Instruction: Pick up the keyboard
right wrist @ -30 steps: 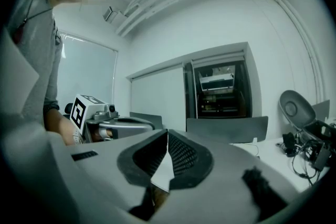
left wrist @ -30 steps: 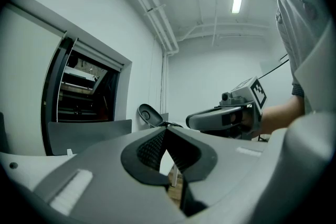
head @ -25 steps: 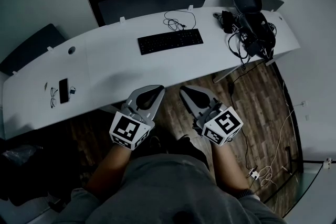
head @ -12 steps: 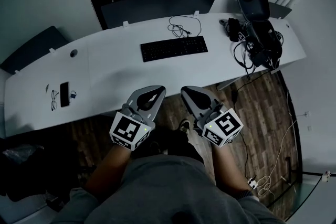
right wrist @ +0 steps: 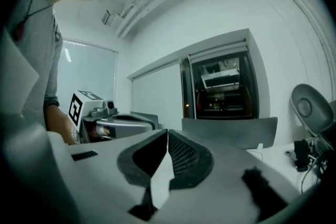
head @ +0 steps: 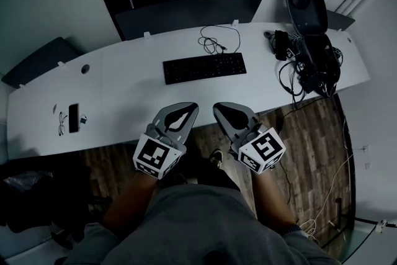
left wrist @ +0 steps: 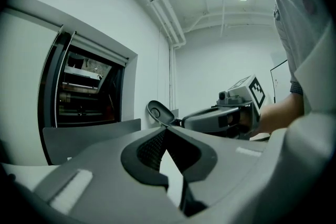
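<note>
The black keyboard [head: 205,67] lies flat on the white curved desk [head: 124,87], near its middle. My left gripper [head: 191,107] and right gripper [head: 218,108] are side by side at the desk's front edge, a short way in front of the keyboard and not touching it. Both point level toward the desk. In the left gripper view the left gripper [left wrist: 166,129] is shut with nothing in it, and in the right gripper view the right gripper [right wrist: 168,131] is shut and empty too. Neither gripper view shows the keyboard.
A thin looped cable [head: 214,41] lies behind the keyboard. At the desk's right end sit tangled cables and black devices [head: 308,62] under a dark oval object [head: 305,0]. A phone [head: 74,118] and glasses [head: 62,123] lie far left. A dark panel [head: 186,12] stands behind the desk.
Both grippers, still shut, have moved forward together; their tips have gone from over the wooden floor to the desk's front edge, closer to the keyboard.
</note>
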Demonstrator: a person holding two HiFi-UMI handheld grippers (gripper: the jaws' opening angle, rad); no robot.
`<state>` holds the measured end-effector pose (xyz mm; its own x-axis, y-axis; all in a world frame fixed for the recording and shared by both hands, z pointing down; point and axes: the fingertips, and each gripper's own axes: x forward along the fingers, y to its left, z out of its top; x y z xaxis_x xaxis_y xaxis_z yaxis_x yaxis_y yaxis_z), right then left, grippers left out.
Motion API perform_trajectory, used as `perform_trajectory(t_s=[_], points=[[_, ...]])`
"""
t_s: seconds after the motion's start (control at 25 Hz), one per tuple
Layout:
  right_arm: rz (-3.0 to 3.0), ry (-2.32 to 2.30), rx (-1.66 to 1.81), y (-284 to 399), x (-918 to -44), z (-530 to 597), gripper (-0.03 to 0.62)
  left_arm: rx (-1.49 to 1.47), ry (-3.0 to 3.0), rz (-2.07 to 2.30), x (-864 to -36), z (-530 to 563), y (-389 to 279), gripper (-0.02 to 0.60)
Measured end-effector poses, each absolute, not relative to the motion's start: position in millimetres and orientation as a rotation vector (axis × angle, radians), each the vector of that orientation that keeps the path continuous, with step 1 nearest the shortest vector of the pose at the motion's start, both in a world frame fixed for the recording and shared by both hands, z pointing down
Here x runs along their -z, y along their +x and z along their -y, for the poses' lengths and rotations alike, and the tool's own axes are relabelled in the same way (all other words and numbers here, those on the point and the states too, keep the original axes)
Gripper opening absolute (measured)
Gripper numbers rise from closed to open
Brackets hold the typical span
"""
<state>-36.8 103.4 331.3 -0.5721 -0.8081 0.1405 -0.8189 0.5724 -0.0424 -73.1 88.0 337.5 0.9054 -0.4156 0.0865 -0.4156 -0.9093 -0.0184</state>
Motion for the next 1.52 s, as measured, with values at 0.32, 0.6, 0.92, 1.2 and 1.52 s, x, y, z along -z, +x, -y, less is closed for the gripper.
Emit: perform_trajectory(t_s=[0.32, 0.6, 0.92, 1.2, 1.52], points=[[2.712, 1.333, -0.195, 4, -344, -74, 0.017, -0.187, 3.012, 0.750, -352, -56, -38, 0.008], [2.746, 1.297, -0.233, 46, -348, -52, 0.017, -0.217, 2.980, 0.793, -357, -36, 0, 0.008], [2.775, 1.203, -0.232, 77, -355, -29, 0.017, -0.217, 2.960, 0.880, -359, -17, 32, 0.008], [2.788, 1.144, -0.262, 94, -365, -20, 0.017, -0.238, 2.928, 0.946, -364, -7, 45, 0.008], [2.818, 1.142, -0.297, 100, -367, -3, 0.017, -0.239, 2.899, 0.975, -368, 2, 47, 0.008]])
